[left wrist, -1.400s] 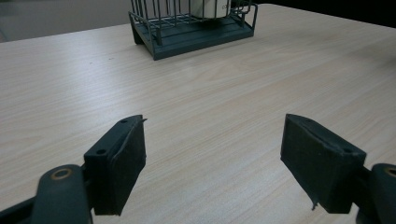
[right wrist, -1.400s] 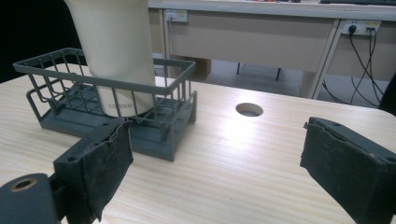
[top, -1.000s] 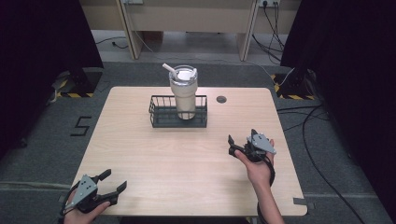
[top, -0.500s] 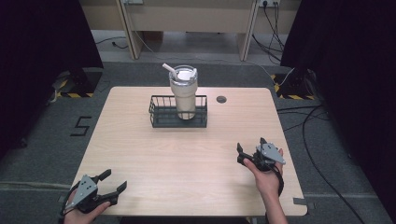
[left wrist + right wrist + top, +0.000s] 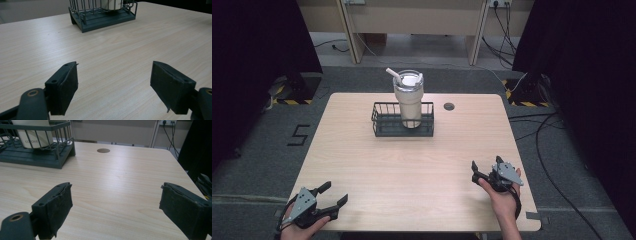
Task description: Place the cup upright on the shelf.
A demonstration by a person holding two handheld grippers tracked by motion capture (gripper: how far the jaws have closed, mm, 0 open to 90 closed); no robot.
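Upright in its dark wire basket (image 5: 403,127) stands the cream tumbler (image 5: 408,102), both claws spread, empty.

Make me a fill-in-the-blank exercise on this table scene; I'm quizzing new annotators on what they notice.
1. The tumbler stands inside the wire ____.
2. A ____ sticks out of the tumbler's lid.
3. Both the left gripper and the right gripper have their fingers ____, holding nothing.
4. The small round hole in the table lies on the basket's ____ side in the high view.

Missing words: basket; straw; open; right
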